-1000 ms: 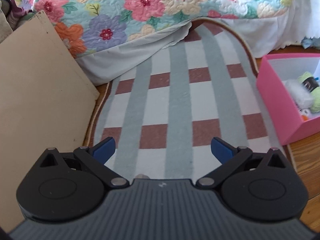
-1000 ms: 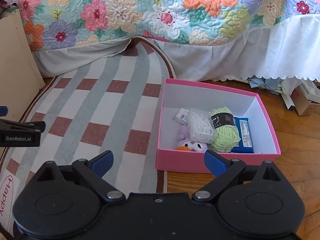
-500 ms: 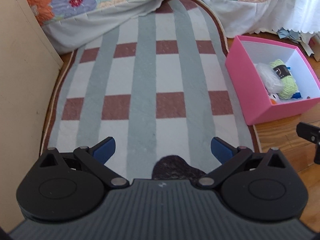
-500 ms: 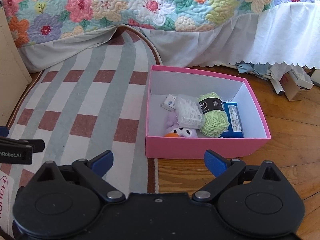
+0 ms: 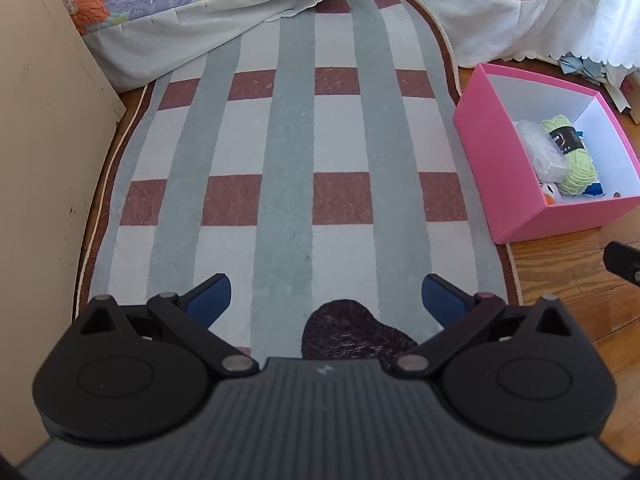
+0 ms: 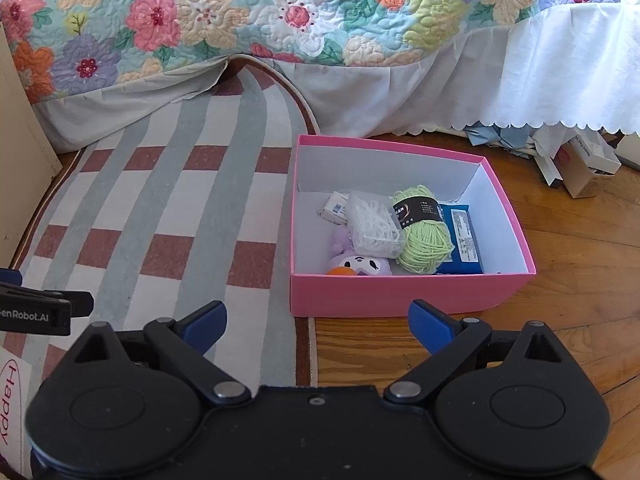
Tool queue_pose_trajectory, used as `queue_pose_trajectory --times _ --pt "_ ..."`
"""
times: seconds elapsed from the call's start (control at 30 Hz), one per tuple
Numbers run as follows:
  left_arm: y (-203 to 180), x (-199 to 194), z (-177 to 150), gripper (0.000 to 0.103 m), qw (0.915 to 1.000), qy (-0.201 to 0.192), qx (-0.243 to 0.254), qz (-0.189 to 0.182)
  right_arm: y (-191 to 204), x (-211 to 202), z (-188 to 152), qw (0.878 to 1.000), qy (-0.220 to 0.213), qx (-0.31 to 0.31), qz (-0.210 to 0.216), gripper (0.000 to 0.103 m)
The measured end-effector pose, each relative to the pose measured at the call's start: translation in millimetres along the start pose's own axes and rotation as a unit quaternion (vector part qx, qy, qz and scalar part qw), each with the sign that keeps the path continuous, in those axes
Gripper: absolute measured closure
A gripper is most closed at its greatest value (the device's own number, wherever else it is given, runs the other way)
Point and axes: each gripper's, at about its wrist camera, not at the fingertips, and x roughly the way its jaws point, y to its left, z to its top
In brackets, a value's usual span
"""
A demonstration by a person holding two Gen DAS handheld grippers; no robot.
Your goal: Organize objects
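Now both grippers, left (image 5: 326, 294) and right (image 6: 317, 322), hover spread wide and empty; the pink cardboard box (image 6: 400, 300) sits beside the striped rug (image 5: 280, 140), already filled, so approach it squarely.

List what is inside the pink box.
In the pink box: green yarn skein, clear packet of white bits, blue pack, small white packet, purple plush toy. The pile hides the plush's lower half and the floor beneath.

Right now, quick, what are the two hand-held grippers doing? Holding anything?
Left hand-held gripper: open, holding nothing, above the rug.
Right hand-held gripper: open, holding nothing, near the pink box.
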Motion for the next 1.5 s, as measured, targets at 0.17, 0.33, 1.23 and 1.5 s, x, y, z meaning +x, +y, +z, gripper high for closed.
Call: queue_pose_trajectory --times 0.17,0.33,1.23,1.5 --pt "4 -5 2 0.000 0.9998 -0.012 -0.010 0.011 -7 -2 -3 1.000 -0.001 0.010 -0.004 0.004" --pt "7 -8 3 0.000 0.9996 -0.014 -0.009 0.024 -12 -2 -3 1.000 -0.001 0.021 -0.008 0.004" --pt "13 10 1 0.000 0.9998 0.009 -0.010 0.017 -8 4 -1 0.999 0.006 0.033 -0.008 0.004" --pt "17 13 1 0.000 0.9997 0.014 -0.008 0.020 -2 6 -1 1.000 0.010 0.029 -0.006 0.004"
